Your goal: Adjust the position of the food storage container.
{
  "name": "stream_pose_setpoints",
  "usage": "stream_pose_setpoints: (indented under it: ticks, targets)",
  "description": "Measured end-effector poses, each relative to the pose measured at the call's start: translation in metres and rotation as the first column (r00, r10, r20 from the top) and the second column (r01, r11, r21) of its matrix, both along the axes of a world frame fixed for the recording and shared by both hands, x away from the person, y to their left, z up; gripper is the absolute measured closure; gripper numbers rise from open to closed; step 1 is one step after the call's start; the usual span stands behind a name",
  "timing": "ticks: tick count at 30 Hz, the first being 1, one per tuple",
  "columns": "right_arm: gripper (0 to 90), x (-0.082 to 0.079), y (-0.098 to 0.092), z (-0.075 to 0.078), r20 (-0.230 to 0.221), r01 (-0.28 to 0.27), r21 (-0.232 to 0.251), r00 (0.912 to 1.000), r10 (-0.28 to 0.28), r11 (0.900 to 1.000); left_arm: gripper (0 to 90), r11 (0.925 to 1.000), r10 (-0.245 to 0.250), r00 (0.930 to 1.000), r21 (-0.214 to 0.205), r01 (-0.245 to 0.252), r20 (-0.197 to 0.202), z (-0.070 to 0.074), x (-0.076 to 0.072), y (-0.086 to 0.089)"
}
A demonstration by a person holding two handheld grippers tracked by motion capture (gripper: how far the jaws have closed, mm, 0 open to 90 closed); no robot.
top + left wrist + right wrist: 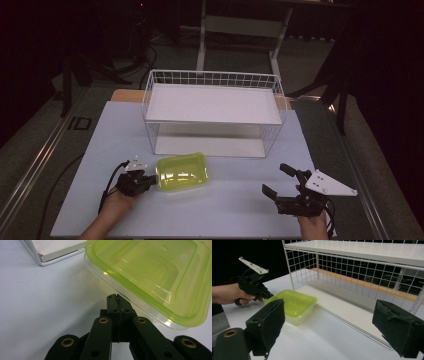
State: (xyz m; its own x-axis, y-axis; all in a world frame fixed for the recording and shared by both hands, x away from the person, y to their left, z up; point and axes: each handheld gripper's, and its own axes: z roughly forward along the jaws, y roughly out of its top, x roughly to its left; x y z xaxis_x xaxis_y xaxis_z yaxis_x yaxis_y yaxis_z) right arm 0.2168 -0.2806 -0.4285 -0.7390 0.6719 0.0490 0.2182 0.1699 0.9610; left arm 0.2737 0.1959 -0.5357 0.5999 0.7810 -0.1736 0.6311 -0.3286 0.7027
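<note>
Pale table (225, 210) with 1 green-lidded container (182, 171) and 1 white wire rack (214, 112) directly on it.

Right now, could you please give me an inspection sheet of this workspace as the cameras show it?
Surface: pale table top, bare around the work.
Job's things: clear container with a green lid, lying in front of the white wire shelf rack; the rack's shelf and floor hold nothing.
Clutter: nothing seen.
Grippers: left gripper shut, jaw tips at the container's rim, with no part of it seen between them; right gripper open and holding nothing, apart from the container on the table's right.
Cables: a black cable trails from the left gripper; more lie on the floor at the left.
Surroundings: dark room, a white table frame behind the rack.
</note>
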Motion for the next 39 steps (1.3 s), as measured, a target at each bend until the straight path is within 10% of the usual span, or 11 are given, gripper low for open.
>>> stream_pose_setpoints:
  ticks: [13, 39]
  targets:
    - [11.0, 0.000, 0.003, -0.001, -0.008, -0.004, -0.009, 1.0000, 0.004, 0.9999, 90.0, 0.9998, 0.016, 0.9998, -0.010, -0.016, 0.012, 0.006, -0.002, 0.008]
    - [11.0, 0.000, 0.003, -0.005, -0.023, -0.009, -0.010, 0.9997, 0.009, 0.9999, 90.0, 0.9992, -0.038, 0.9992, -0.016, 0.038, -0.011, -0.001, 0.029, -0.036]
